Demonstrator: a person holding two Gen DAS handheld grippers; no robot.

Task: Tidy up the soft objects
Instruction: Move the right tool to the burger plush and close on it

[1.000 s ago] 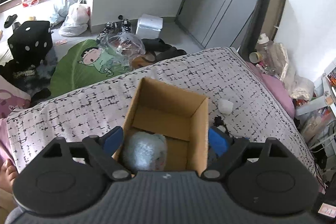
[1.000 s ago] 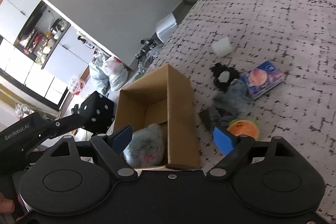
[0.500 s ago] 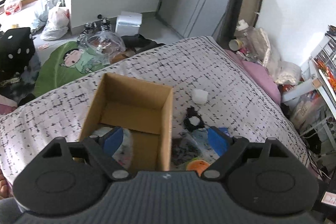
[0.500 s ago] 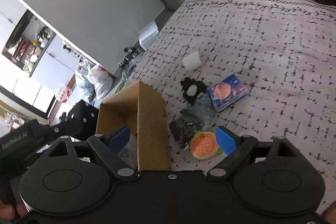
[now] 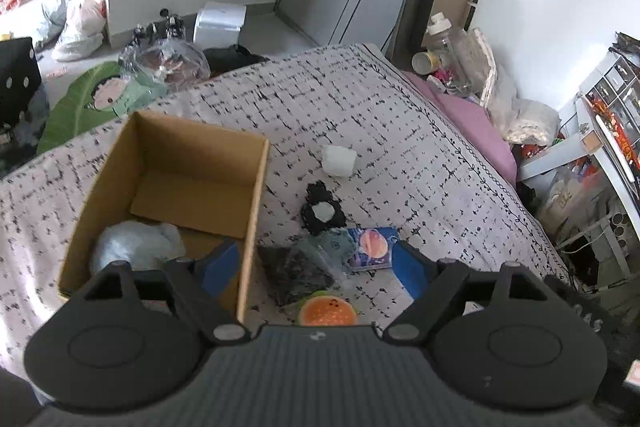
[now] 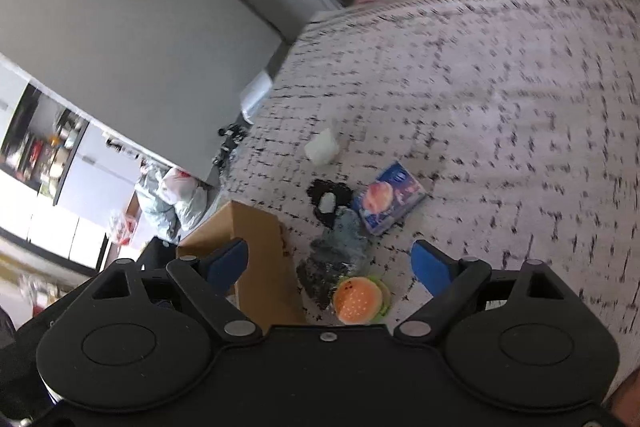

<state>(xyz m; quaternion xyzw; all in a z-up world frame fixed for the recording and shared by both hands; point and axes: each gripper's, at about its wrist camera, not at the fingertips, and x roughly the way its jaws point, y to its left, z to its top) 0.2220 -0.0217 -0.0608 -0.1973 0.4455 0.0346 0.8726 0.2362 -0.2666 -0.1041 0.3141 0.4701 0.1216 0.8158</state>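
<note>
A: Both views have shifted sideways since the earlier frames. Then the cardboard box (image 5: 168,187) filled the gap of the left tongs (image 5: 316,267); now only its right wall stands there, and the loose pile has come between the fingers.

B: State of the left tongs?

A: Fingers apart and closing, with nothing pressed by either pad. Its left finger hangs over the box interior, its right finger over the bed cover (image 5: 420,155). Between them lie a dark speckled pouch (image 5: 298,273) and, nearest the camera, the burger toy (image 5: 327,311).

B: Right tongs?

A: The right tongs (image 6: 332,263) are apart and empty. The burger toy (image 6: 358,299) sits low in their gap, touching the dark pouch (image 6: 320,279); the box corner (image 6: 256,247) lies beside the left finger.

B: Items farther out?

A: Beyond the pouch lie a grey-green soft piece (image 5: 336,247), a blue packet with an orange print (image 5: 374,243), a black fuzzy item with a pale centre (image 5: 322,213), and farthest a white block (image 5: 339,161). All rest on the bed cover, outside the box.

B: Box contents?

A: One pale fluffy object (image 5: 132,245) in the near left corner.
</note>
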